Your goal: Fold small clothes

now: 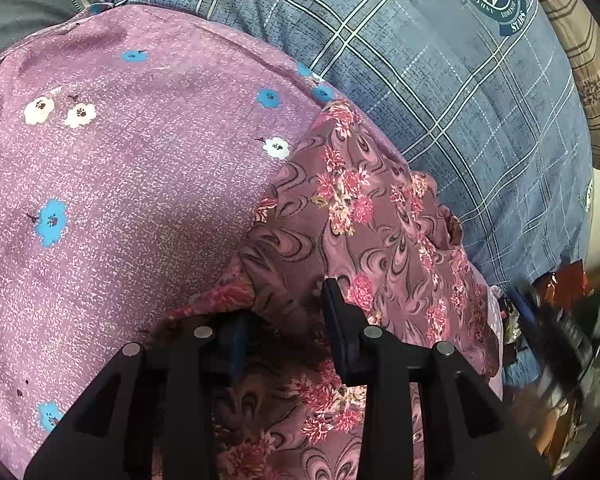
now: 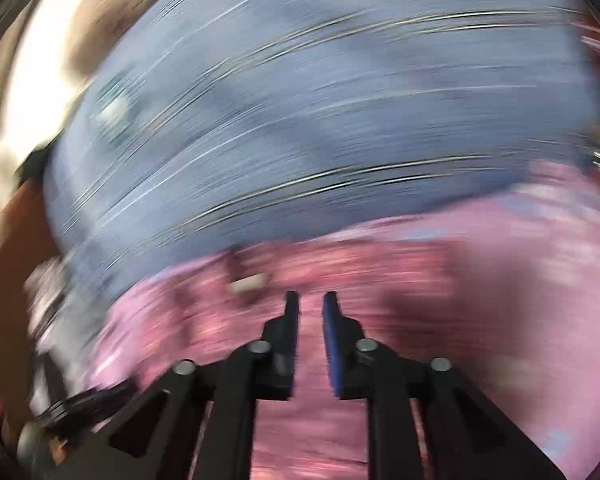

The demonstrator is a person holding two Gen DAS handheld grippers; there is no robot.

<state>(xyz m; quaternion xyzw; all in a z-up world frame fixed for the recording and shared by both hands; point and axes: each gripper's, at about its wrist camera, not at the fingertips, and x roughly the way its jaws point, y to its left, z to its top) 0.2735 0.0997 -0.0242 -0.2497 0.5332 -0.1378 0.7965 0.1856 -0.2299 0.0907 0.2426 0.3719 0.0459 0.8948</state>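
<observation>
A small mauve garment with pink flowers and swirls (image 1: pixel 364 216) lies bunched on a lilac cloth with blue and white flowers (image 1: pixel 112 168). My left gripper (image 1: pixel 288 312) stands open right on the garment; its left finger is partly buried under a fold, its right finger (image 1: pixel 336 312) rests on top. The right wrist view is heavily blurred by motion. There my right gripper (image 2: pixel 310 300) hovers over pink cloth (image 2: pixel 312 412), its fingers a narrow gap apart with nothing seen between them.
A blue plaid bedsheet (image 1: pixel 452 92) with a round crest lies beyond the clothes and shows blurred in the right wrist view (image 2: pixel 300 120). Dark clutter (image 1: pixel 556 320) sits at the bed's right edge. A striped cloth (image 1: pixel 592 68) lies far right.
</observation>
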